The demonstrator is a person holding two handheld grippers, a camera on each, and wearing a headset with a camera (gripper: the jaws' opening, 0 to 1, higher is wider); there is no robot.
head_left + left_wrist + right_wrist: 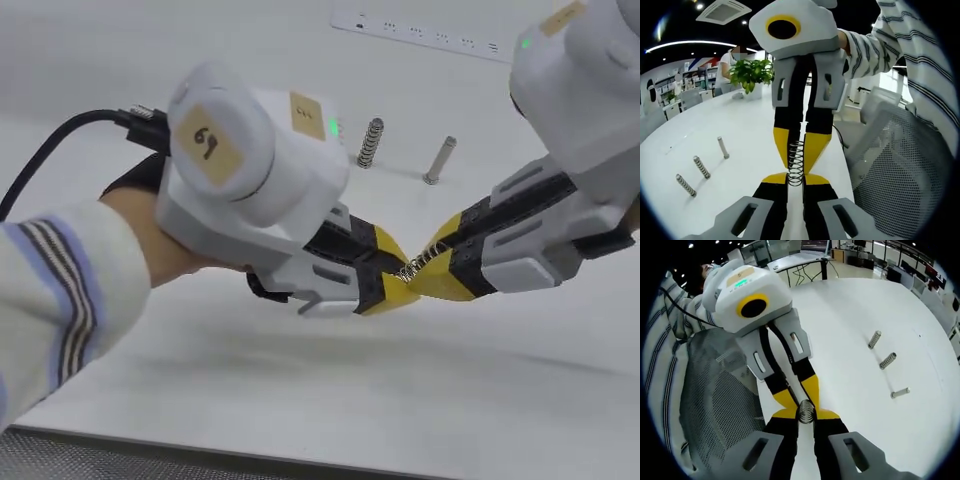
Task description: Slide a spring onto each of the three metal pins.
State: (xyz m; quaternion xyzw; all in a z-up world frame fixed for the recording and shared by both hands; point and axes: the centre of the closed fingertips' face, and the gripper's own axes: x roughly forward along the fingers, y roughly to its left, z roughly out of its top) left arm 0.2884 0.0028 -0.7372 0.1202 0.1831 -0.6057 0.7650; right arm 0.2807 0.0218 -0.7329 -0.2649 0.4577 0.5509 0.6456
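A short steel spring (pixel 421 263) bridges the tips of both grippers above the white table (pixel 300 390). My left gripper (pixel 395 285) is shut on one end and my right gripper (pixel 446 254) is shut on the other, tip to tip. In the left gripper view the spring (pixel 796 162) runs up from my own jaws into the right gripper's yellow tips. The right gripper view shows it end-on (pixel 806 411). Farther back stand a bare pin (pixel 439 160) and a pin wearing a spring (pixel 371 143). In the left gripper view, two sprung pins (pixel 702 167) (pixel 685 185) stand beside the bare pin (pixel 722 148).
A white power strip (pixel 430 35) lies at the table's far edge. A potted plant (pixel 752 75) stands far down the table, with a person behind it. A mesh chair (pixel 715 390) sits beside the table. The table's near edge (pixel 200 455) runs along the bottom.
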